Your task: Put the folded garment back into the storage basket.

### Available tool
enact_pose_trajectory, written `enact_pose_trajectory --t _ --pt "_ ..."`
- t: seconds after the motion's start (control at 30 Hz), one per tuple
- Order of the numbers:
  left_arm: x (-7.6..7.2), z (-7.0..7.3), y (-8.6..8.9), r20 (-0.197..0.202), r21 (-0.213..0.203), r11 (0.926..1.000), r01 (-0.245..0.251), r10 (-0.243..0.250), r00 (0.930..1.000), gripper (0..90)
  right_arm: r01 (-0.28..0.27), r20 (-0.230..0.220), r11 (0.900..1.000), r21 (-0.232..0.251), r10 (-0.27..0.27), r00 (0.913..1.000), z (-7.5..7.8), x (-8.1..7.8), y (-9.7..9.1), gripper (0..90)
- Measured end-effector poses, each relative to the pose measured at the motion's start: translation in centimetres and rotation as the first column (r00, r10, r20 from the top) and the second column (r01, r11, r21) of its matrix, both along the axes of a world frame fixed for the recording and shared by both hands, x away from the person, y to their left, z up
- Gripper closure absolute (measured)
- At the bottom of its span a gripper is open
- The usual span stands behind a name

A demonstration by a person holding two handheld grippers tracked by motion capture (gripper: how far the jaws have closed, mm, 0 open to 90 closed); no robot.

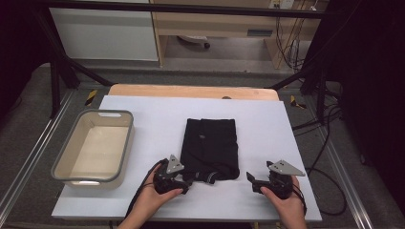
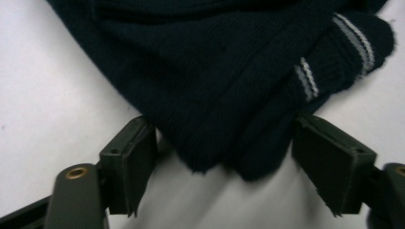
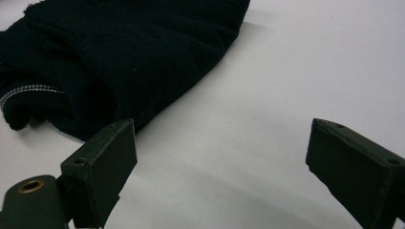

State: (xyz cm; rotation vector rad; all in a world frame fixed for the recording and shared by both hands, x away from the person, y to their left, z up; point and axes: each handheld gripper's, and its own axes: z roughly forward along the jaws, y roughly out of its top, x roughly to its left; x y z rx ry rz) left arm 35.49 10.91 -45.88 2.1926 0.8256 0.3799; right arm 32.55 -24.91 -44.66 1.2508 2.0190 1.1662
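Black jaws of the left gripper [image 2: 224, 162] stand apart low in its own view, a corner of the folded dark sweater [image 2: 229, 81] between them, pads not yet pressing. At lower right of the high view the right gripper [image 1: 252, 180] rests released on the white table [image 1: 157, 119]. Sweater lies centre; grey bin [image 1: 95, 143] left.

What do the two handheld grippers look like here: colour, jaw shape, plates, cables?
Both the left gripper and the right gripper are black, each topped by a grey three-cornered plate. Their jaws are flat, dark rectangular blocks, and a brass-coloured ring sits near the base. A black cable trails from each toward the person. No sleeves show.
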Motion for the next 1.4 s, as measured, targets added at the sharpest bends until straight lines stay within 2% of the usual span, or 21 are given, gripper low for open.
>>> enact_pose_trajectory --t 0.03,0.07,0.1,0.17,0.2,0.27,0.4,0.53,0.77,0.9,0.97,1.0,1.03,1.07,1.13,1.17,1.2,1.23,1.33,1.4 --pt "0.0 0.0 -0.3 0.015 0.006 1.0 -0.002 0.002 0.9999 23.9 0.0 0.0 1.0 0.0 0.0 1.0 0.0 0.0 0.0 10.6" --pt "0.0 0.1 -0.4 0.015 0.002 1.0 0.009 -0.009 0.9999 39.3 0.0 -0.001 1.0 -0.001 0.0 1.0 0.0 0.0 0.0 10.6" --pt "0.0 0.2 -0.6 0.018 0.001 1.0 0.008 -0.008 0.9998 48.7 -0.001 -0.002 1.0 -0.003 0.001 1.0 0.0 0.0 0.0 10.6" --pt "0.0 0.2 -0.7 0.022 -0.007 1.0 -0.006 0.006 0.9997 57.7 -0.001 -0.003 1.0 -0.002 0.001 1.0 0.0 0.0 0.0 10.6" --pt "0.0 0.2 -0.7 0.026 -0.011 0.9999 -0.01 0.01 0.9996 57.7 -0.002 -0.006 1.0 -0.001 0.002 1.0 0.0 0.0 0.1 10.9" --pt "0.0 0.3 -0.7 0.014 -0.02 0.9997 -0.011 0.011 0.9998 71.5 -0.01 -0.013 0.9999 -0.005 0.01 0.9999 0.0 0.0 0.3 11.9" --pt "-0.6 0.5 -0.4 0.002 -0.021 0.9998 -0.005 0.005 1.0 76.6 -0.023 -0.016 0.9997 -0.004 0.023 0.9996 0.1 -0.2 0.7 12.0" --pt "-1.3 0.8 0.4 -0.017 -0.038 0.9993 0.006 -0.006 0.9998 77.6 -0.048 -0.019 0.9988 -0.004 0.048 0.9986 0.1 -0.5 1.3 12.0" --pt "-3.4 1.2 2.0 -0.038 -0.034 0.9991 0.023 -0.024 0.999 77.9 -0.093 -0.03 0.9957 0.008 0.093 0.9952 0.3 -1.0 2.4 11.8" --pt "-4.6 1.1 3.4 -0.056 -0.04 0.999 0.022 -0.024 0.9982 77.9 -0.145 -0.059 0.9893 0.016 0.146 0.9876 0.2 -1.2 3.4 11.3" --pt "-5.2 1.2 3.9 -0.066 -0.044 0.9988 0.021 -0.024 0.9976 77.8 -0.189 -0.067 0.982 0.007 0.189 0.9797 0.1 -1.4 4.5 11.3" --pt "-5.6 1.3 4.1 -0.062 -0.04 0.999 0.02 -0.022 0.9978 77.8 -0.189 -0.067 0.982 0.007 0.189 0.9797 0.1 -1.4 4.5 11.3" --pt "-5.9 1.3 4.3 -0.06 -0.037 0.9991 0.018 -0.02 0.998 77.8 -0.217 -0.074 0.9761 0.007 0.217 0.9733 0.1 -1.7 5.4 11.4" --pt "-6.2 1.4 4.5 -0.058 -0.039 0.9992 0.013 -0.015 0.9982 77.8 -0.217 -0.074 0.9761 0.007 0.217 0.9733 0.1 -1.7 5.4 11.4" --pt "-6.5 1.3 4.7 -0.048 -0.042 0.9991 0.004 -0.006 0.9988 77.6 -0.25 -0.08 0.9683 0.001 0.249 0.9651 0.1 -2.1 6.4 11.5" --pt "-6.5 1.2 4.8 -0.043 -0.042 0.9991 0.005 -0.007 0.999 75.1 -0.273 -0.096 0.9619 -0.012 0.271 0.9579 -0.1 -2.3 7.4 12.3" --pt "-6.5 1.1 4.8 -0.036 -0.04 0.9992 0.002 -0.003 0.9994 75.1 -0.273 -0.096 0.9619 -0.012 0.271 0.9579 -0.1 -2.3 7.4 12.3" --pt "-6.6 1.1 4.8 -0.022 -0.048 0.9988 -0.008 0.007 0.9997 71.9 -0.286 -0.108 0.9579 -0.022 0.282 0.9532 -0.3 -2.3 7.8 12.8" --pt "-6.8 1.0 4.8 -0.005 -0.06 0.9972 -0.044 0.044 0.999 50.9 -0.318 -0.138 0.9467 -0.05 0.309 0.941 -1.0 -2.3 9.0 16.0" --pt "-6.9 1.4 4.8 0.006 -0.068 0.9962 -0.055 0.055 0.9984 40.0 -0.342 -0.152 0.9373 -0.068 0.329 0.932 -1.3 -2.3 9.6 25.4"
